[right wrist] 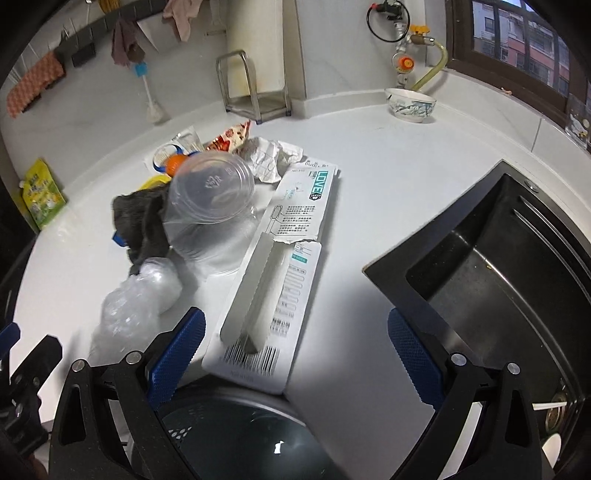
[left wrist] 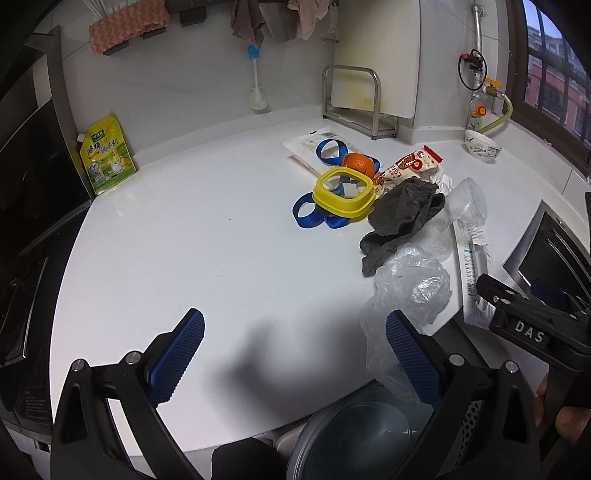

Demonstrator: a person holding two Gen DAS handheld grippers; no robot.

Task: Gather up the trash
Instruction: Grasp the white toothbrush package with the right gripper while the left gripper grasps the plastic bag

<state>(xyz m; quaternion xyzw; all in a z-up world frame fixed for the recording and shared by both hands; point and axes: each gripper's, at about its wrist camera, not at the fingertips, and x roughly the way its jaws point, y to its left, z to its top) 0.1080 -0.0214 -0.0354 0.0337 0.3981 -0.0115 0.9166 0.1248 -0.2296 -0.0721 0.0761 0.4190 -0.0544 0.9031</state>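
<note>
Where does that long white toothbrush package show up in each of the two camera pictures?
Left wrist view: the toothbrush package lies at the right side, seen edge-on, beyond the crumpled plastic bag and beside the sink.
Right wrist view: it fills the centre, running from the barcode end near the claws up toward the crumpled paper.
Shared landmark: the patterned bowl near the window.

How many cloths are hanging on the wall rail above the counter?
3: an orange textured cloth at the left end, a brownish one in the middle, and a pale pink one to its right. More may hang beyond the picture's top edge.
</note>
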